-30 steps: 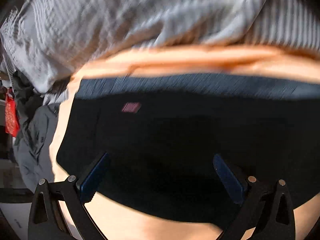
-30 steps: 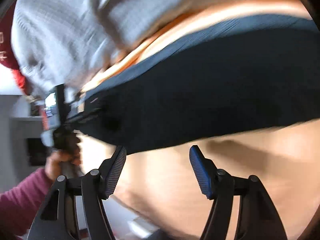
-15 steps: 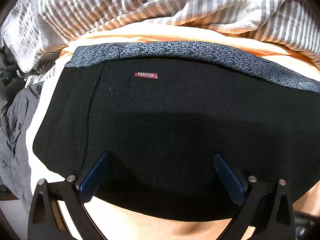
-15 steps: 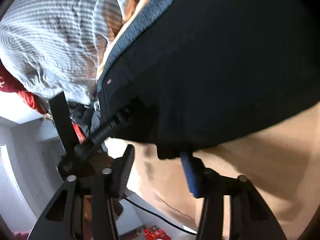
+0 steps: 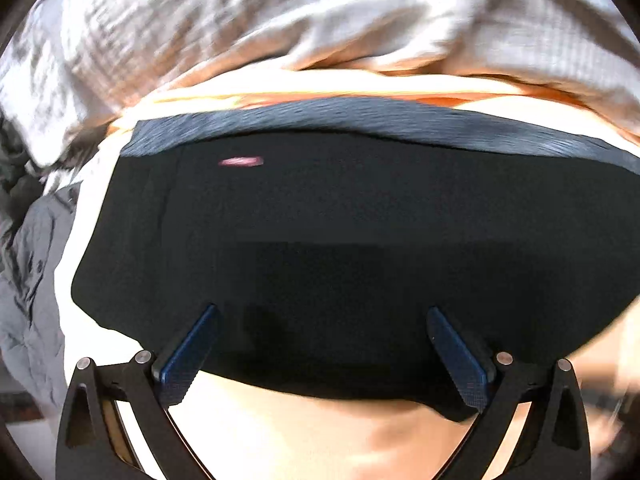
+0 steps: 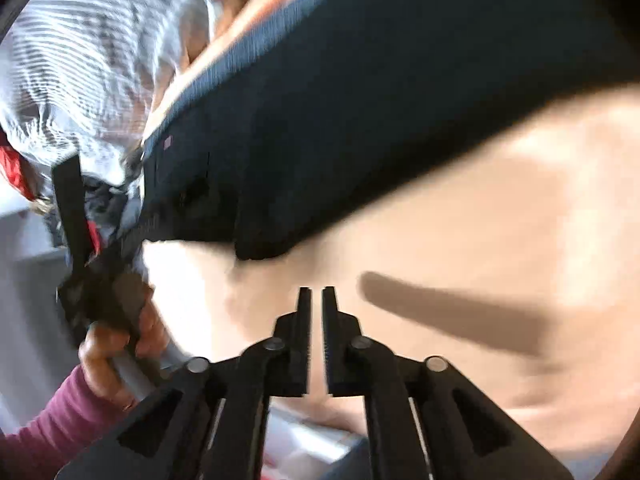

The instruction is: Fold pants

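Observation:
The black pants (image 5: 340, 232) lie folded flat on a peach sheet, with a grey-blue waistband along the far edge and a small pink label at upper left. My left gripper (image 5: 320, 320) is open, its blue pads spread over the near edge of the pants. In the right wrist view the pants (image 6: 360, 100) lie ahead and above. My right gripper (image 6: 317, 292) is shut and empty over the bare sheet, just short of the pants' near corner. The other hand-held gripper (image 6: 100, 248) shows at the left, at the pants' left edge.
A striped grey-and-white blanket (image 5: 280, 12) is heaped behind the pants. A grey garment (image 5: 28, 280) lies at the left. The peach sheet (image 6: 500, 240) spreads to the right, with a shadow across it. The person's hand in a magenta sleeve (image 6: 104, 360) is at lower left.
My right gripper has closed from open and pulled back off the pants' corner, holding nothing. The left gripper stays open over the near edge, shifting slightly.

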Motion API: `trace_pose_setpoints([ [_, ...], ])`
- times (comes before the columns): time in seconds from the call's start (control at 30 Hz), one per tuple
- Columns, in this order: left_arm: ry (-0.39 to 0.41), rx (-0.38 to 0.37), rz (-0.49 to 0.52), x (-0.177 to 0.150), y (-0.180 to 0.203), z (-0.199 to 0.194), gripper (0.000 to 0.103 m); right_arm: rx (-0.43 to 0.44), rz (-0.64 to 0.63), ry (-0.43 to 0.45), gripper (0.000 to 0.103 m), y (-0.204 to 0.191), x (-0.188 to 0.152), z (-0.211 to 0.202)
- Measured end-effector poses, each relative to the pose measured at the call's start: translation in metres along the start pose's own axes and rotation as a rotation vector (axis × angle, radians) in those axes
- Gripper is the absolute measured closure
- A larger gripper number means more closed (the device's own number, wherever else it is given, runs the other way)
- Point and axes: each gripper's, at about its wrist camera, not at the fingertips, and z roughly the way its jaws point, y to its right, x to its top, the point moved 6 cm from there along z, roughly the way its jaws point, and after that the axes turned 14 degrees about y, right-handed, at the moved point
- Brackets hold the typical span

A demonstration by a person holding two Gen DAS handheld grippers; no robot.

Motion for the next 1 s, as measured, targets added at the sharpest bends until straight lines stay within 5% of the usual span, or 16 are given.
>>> trace_pose_setpoints([
  [0.1, -0.028, -0.028, 0.024, -0.006, 0.031, 0.004, 0.000, -0.102, -0.100, 0.133, 0.059, 0.006, 0.048, -0.030],
  [0.2, -0.087, 0.003, 0.044, -0.024, 0.046, 0.021, 0.000, -0.168, -0.120, 0.207, 0.056, 0.022, 0.085, -0.039],
  [0.3, -0.015, 0.023, 0.076, -0.030, 0.050, 0.019, 0.000, -0.222, -0.092, 0.225, 0.058, 0.052, 0.099, -0.035],
  [0.5, -0.046, 0.030, 0.076, -0.029, 0.054, 0.022, 0.000, -0.149, -0.021, 0.289, 0.055, 0.065, 0.098, -0.041],
  [0.7, -0.045, 0.039, 0.079, -0.029, 0.055, 0.021, 0.000, -0.069, -0.030, 0.268, 0.020, 0.048, 0.099, -0.036],
  [1.0, -0.095, 0.123, 0.075, -0.019, 0.057, 0.020, 0.000, 0.059, 0.069, 0.244, 0.020, 0.060, 0.093, -0.067],
])
